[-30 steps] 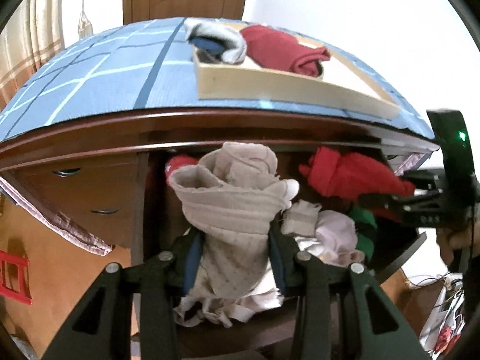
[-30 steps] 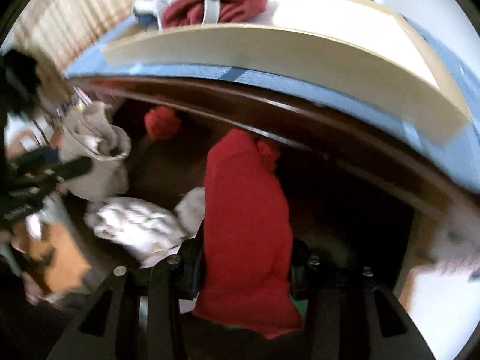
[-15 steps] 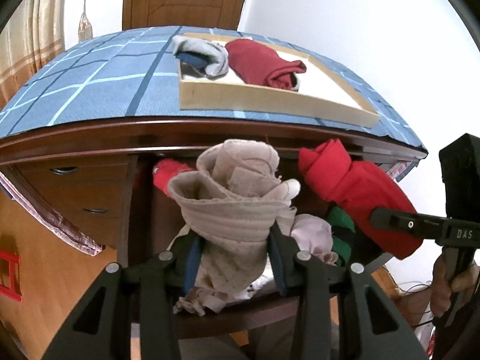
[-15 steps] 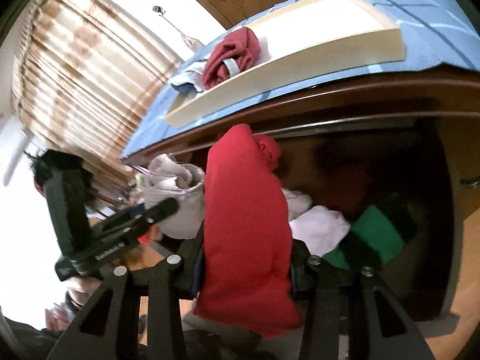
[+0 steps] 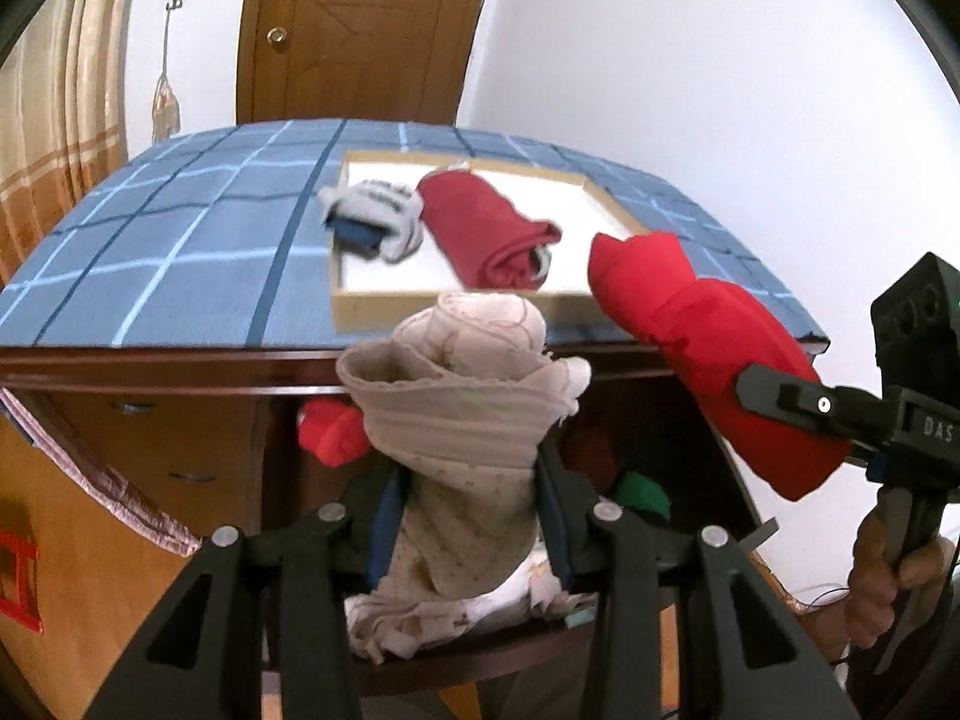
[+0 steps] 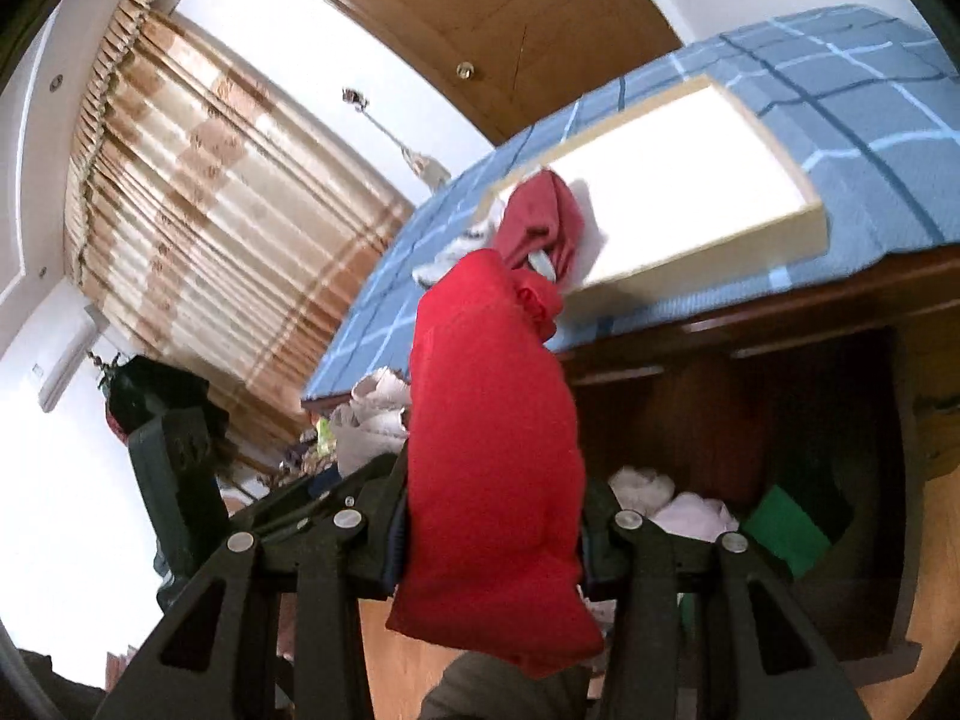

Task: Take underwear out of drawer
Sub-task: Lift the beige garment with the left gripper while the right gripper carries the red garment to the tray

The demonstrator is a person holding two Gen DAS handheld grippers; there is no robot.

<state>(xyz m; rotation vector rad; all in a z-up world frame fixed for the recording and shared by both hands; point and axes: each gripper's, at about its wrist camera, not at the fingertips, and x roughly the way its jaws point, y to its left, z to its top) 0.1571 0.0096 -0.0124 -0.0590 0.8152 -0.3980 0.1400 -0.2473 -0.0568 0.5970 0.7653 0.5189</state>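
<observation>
Your left gripper (image 5: 471, 516) is clamped on a rolled beige underwear bundle (image 5: 462, 414), the jaws partly closed with the cloth pinched between the blue pads; the roll stands up out of the fingers and a frayed end hangs below them. Your right gripper (image 6: 492, 531) squeezes a bright red underwear roll (image 6: 495, 450) the same way, jaws part-way shut and the cloth bulging above and below the pads. In the left wrist view that red roll (image 5: 714, 354) sits in front of the near right corner of the wooden tray (image 5: 456, 309), with your right hand (image 5: 888, 588) on the handle below. Both bundles are held above the open drawer (image 6: 900, 540), near the front edge of the blue checked cloth (image 5: 180, 252) covering the dresser top. The tray rests on that cloth and already holds a dark red roll (image 5: 492, 234) and a grey and white roll (image 5: 375, 219) side by side. Down in the drawer you can see a small red piece (image 5: 330, 435), pale pink pieces (image 6: 690, 510) and a green piece (image 6: 786, 531)
</observation>
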